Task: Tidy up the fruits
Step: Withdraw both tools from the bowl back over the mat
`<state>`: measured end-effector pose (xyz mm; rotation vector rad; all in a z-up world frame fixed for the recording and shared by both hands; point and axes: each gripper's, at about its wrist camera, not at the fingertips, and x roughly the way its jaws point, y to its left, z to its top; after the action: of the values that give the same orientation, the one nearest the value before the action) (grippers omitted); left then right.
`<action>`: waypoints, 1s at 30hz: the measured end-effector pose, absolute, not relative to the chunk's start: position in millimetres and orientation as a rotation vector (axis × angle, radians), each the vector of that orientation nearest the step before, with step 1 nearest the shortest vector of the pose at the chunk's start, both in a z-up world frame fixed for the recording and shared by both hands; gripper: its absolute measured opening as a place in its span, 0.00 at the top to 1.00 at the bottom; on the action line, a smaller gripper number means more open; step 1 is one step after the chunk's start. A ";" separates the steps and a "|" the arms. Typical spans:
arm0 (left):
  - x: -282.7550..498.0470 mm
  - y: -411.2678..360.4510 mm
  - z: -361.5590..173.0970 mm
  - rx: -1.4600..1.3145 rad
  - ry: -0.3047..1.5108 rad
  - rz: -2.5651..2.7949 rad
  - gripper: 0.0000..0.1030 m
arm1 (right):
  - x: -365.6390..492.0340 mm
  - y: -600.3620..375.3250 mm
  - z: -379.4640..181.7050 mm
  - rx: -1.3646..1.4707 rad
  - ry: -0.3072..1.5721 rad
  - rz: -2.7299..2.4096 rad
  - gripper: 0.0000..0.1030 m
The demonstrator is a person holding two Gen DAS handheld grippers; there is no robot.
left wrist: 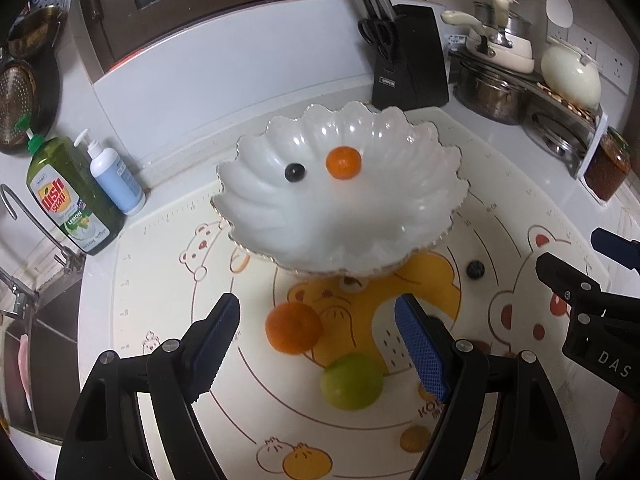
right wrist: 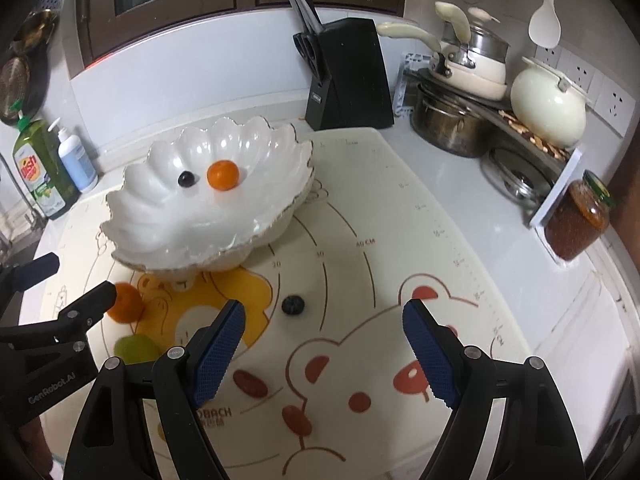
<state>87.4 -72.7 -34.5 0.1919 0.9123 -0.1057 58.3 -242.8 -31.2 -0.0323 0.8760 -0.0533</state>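
Fruits lie partly in and partly in front of a white, glossy, scallop-edged ceramic bowl (left wrist: 340, 216) that stands on a cream silicone baking mat (left wrist: 168, 320) printed with cartoon bears and measuring rings. Inside the bowl, a small orange mandarin (left wrist: 343, 163) and a dark round grape (left wrist: 294, 172) rest near each other but apart on the far slope. On the mat in front of the bowl lie a second, larger orange mandarin (left wrist: 294, 327) and, just beside it toward the camera, a round green fruit (left wrist: 352, 381); a dark blueberry-like berry (left wrist: 475, 269) lies apart to the right, and two reddish-brown oval fruits (right wrist: 250, 383) lie nearer the right wrist camera. The left gripper (left wrist: 318, 340), black with blue textured pads, hangs above the mat with its jaws spread wide and nothing between the pads; the larger mandarin and the green fruit appear in the gap below it. The right gripper (right wrist: 324, 350) is likewise spread and empty, with the dark berry beyond its left finger. Behind the mat stand a black knife block (left wrist: 408, 60), a green dish-soap bottle (left wrist: 70, 200) and a white pump bottle (left wrist: 114, 176).
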 end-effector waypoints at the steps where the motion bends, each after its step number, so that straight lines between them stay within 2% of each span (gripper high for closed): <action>1: 84.5 -73.0 -36.1 0.192 0.915 -0.109 0.23 | 55.5 -243.3 -32.3 -0.033 0.877 -0.054 0.21; 15: 43.5 -81.3 -53.6 0.190 0.925 -0.136 0.23 | 21.0 -249.6 -56.5 -0.054 0.901 -0.020 0.22; 30: 14.9 -92.9 -78.2 0.189 0.961 -0.163 0.23 | 5.0 -255.1 -90.1 -0.078 0.957 0.076 0.32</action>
<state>14.9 -92.9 -78.2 0.1888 0.9614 -0.1634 5.0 -255.1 -90.1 -0.0779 0.9569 0.0762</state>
